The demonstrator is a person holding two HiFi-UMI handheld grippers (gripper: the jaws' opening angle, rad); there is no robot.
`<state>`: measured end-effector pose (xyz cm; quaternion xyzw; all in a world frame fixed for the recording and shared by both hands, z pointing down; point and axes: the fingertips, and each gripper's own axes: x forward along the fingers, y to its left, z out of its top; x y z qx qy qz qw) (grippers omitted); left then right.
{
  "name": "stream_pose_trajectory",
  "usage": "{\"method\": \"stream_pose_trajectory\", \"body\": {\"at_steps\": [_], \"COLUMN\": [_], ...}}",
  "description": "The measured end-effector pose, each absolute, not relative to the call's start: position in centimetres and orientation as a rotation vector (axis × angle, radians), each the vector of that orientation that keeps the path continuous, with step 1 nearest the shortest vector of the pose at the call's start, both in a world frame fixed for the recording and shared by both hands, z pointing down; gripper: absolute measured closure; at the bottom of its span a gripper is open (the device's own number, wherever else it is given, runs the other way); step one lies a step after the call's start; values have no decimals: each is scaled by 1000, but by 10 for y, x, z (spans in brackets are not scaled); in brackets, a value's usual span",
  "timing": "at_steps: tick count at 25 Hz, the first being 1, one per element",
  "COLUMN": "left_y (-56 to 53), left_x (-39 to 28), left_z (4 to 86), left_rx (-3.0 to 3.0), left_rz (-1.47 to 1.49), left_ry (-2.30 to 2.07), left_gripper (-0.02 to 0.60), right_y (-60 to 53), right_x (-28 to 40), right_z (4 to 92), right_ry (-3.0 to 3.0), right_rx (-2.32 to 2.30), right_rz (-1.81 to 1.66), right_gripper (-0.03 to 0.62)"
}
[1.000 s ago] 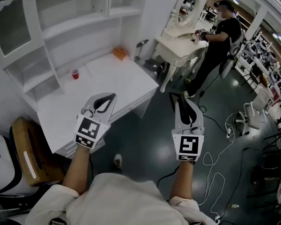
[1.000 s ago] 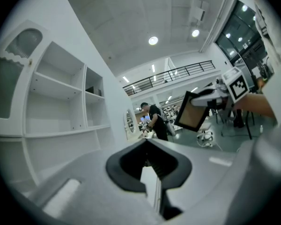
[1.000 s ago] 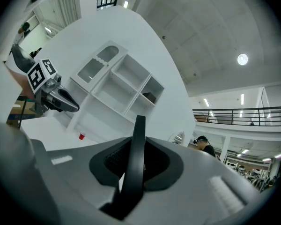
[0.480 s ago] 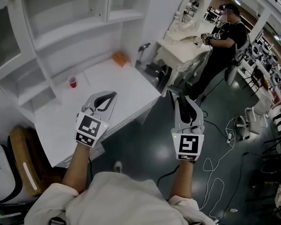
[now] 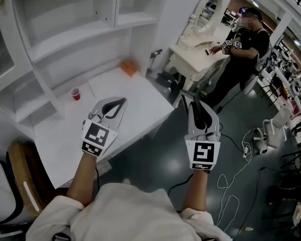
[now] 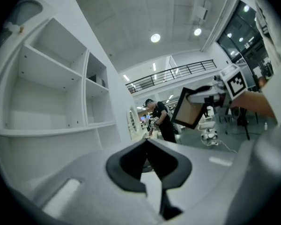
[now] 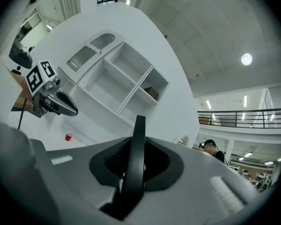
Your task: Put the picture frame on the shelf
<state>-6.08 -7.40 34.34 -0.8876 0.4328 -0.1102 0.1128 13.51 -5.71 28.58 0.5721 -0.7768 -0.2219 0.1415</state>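
Both bare forearms reach forward, well apart, markers facing up — the left gripper has its jaws closed together on nothing, the right gripper clamps the picture frame edge-on.

Red cup on white desk
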Motion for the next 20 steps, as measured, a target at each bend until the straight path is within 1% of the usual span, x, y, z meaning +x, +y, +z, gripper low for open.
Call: {"method": "stream_pose_trajectory", "body": {"at_steps": [10,20], "left_y": [-107,-161], "left_x": [-80,-100], "left_z": [349,351], "left_rx": [-2587,-2525], "left_rz": [-322,-311], "left_ry": [1328,1435], "left_gripper": [578,580], "right_y": [-101,-174], "right_x": [112,81], "right_z": [285,281], "right_ry": [-2276,-2369], "right_rx": [1592,1482], "right_rz": [-683,-756], "right_gripper": [530,530]}}
